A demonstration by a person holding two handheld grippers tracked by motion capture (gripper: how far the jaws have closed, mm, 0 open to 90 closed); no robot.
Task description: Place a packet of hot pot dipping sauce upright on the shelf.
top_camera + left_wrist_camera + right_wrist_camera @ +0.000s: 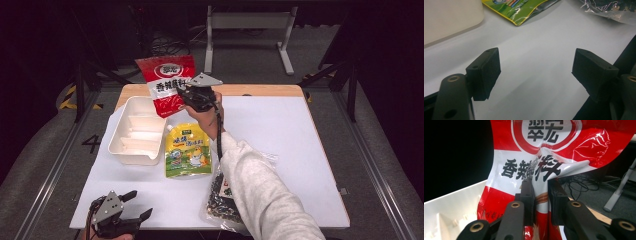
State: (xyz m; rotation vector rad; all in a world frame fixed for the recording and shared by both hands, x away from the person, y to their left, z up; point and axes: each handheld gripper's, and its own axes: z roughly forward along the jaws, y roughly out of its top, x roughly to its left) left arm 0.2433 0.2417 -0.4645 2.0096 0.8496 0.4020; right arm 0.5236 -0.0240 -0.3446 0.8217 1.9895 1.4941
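Gripping a red and white seasoning packet, the right gripper is holding it up above the far left part of the table, over the far end of a white divided tray. In the right gripper view, the two black jaws are standing close together, pinching the packet's lower middle, and the foil is creasing where the pads are pressing. The packet is hanging nearly upright, its large black Chinese characters and round red logo facing the camera, with the tray's wall showing just below and to the left. A person's right hand and grey sleeve are reaching diagonally across the white table top to carry this gripper.

The left gripper is sitting low at the near left edge of the table, its jaws spread wide with nothing between them. In the left gripper view, its black pads are hovering over bare white surface.

A green and yellow spouted pouch with a cartoon print is lying flat just beside the tray's right side. A clear bag of dark contents, possibly dried seaweed or tea, though the picture is too soft to tell, is lying near the front edge, partly under the sleeve.
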